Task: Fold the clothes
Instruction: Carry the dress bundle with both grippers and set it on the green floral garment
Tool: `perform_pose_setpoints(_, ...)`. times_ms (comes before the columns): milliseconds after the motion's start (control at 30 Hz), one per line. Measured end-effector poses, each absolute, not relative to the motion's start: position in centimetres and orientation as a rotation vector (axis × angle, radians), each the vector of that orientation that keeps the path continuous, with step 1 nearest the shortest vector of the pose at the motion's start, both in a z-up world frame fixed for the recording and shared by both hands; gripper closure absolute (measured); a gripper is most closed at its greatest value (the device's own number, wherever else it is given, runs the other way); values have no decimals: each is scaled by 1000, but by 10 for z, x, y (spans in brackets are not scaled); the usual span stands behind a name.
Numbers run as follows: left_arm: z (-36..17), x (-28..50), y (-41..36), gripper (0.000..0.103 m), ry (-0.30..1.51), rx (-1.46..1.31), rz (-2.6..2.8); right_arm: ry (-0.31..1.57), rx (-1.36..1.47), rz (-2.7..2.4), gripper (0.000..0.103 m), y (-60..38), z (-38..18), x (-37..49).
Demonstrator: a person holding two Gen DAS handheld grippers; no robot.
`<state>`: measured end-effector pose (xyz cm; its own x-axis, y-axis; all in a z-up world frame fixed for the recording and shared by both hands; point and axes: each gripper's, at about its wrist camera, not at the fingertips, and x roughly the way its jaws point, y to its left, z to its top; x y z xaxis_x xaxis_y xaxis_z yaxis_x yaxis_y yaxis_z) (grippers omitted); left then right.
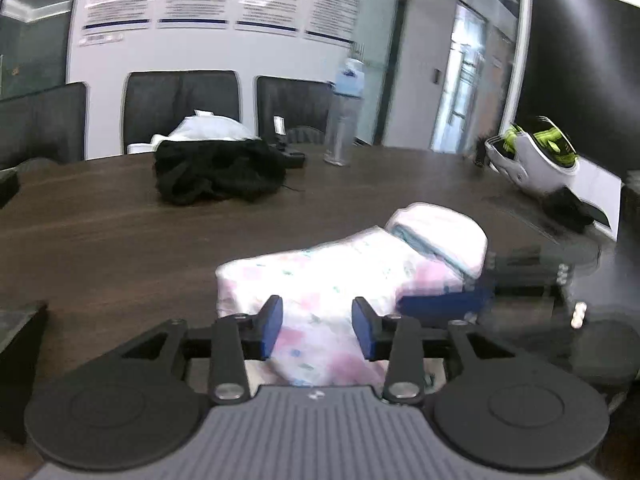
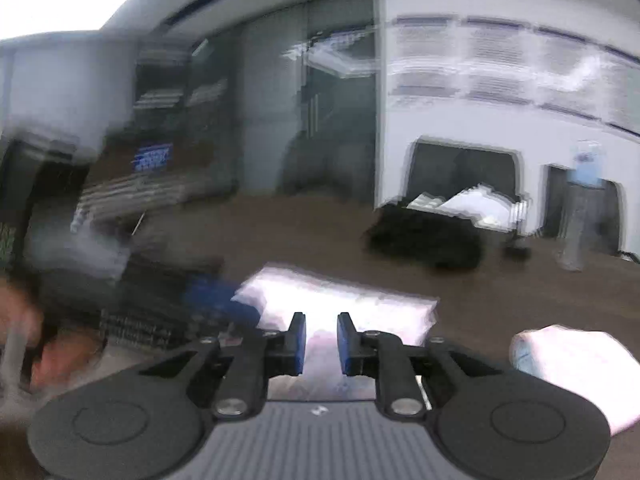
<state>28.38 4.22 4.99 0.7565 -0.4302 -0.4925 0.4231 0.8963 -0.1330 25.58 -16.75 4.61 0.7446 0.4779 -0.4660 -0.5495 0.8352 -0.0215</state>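
A white garment with pink and green print (image 1: 320, 276) lies folded on the dark wooden table (image 1: 100, 232). My left gripper (image 1: 318, 326) is open, its blue pads on either side of the garment's near end. My right gripper shows blurred at the garment's right edge in the left wrist view (image 1: 444, 304). In the right wrist view my right gripper (image 2: 321, 342) stands partly open over the same garment (image 2: 340, 300), with nothing between the pads. A second folded pink-white piece (image 1: 444, 232) lies just behind the garment; it also shows at the lower right of the right wrist view (image 2: 572, 364).
A black heap of clothing (image 1: 216, 172) lies at the far side of the table, white fabric (image 1: 208, 128) behind it. A clear water bottle (image 1: 344, 116) stands to its right. A white and green helmet-like object (image 1: 532, 156) sits at the far right. Black chairs (image 1: 180, 108) line the wall.
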Motion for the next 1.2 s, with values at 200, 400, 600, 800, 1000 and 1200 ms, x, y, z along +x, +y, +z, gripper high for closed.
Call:
perform_pose_setpoints(200,54,289,38,55,444,-140,-289,475,-98,591,85,-179,47,261)
perform_pose_setpoints(400,42,295,28,55,485,-79,-308,400,119,502,80,-208,55,272)
perform_pose_setpoints(600,52,287,39,54,467,-61,-391,429,161,402,80,-206,35,290)
perform_pose_setpoints(800,58,266,44,46,430,72,-567,433,159,387,73,-210,49,287)
perform_pose_setpoints(1000,56,262,53,46,457,100,-592,464,147,405,66,-230,73,283)
perform_pose_setpoints(1200,60,261,66,44,444,46,-581,573,150,463,65,-242,77,287)
